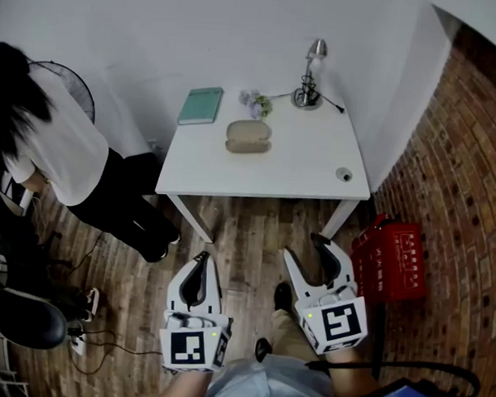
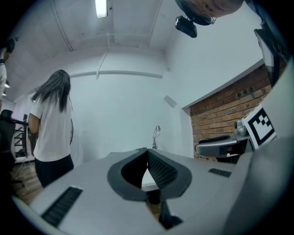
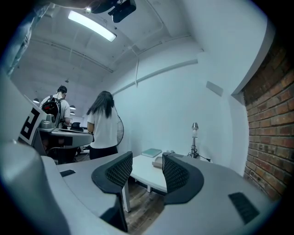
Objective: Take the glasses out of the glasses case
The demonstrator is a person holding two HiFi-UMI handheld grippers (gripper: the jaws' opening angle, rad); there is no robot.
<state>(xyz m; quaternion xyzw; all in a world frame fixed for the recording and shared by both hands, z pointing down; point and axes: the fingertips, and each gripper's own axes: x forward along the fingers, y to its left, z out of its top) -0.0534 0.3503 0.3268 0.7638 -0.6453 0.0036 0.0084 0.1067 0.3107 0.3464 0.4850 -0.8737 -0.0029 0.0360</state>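
Observation:
The beige glasses case (image 1: 249,136) lies closed on the white table (image 1: 316,168), near its far middle. No glasses show. Both grippers hang over the wooden floor in front of the table, well short of it. My left gripper (image 1: 202,257) has its jaws together at the tips with nothing in them; in the left gripper view the left gripper (image 2: 147,150) shows the same. My right gripper (image 1: 305,246) stands open and empty. In the right gripper view the case (image 3: 159,161) peeks out beside the right pad of the right gripper (image 3: 147,160).
On the table are a teal book (image 1: 201,105), a desk lamp (image 1: 309,76), a small plant (image 1: 258,104) and a small round object (image 1: 343,174). A person in a white shirt (image 1: 56,146) stands at the table's left. A red crate (image 1: 394,261) sits by the brick wall on the right.

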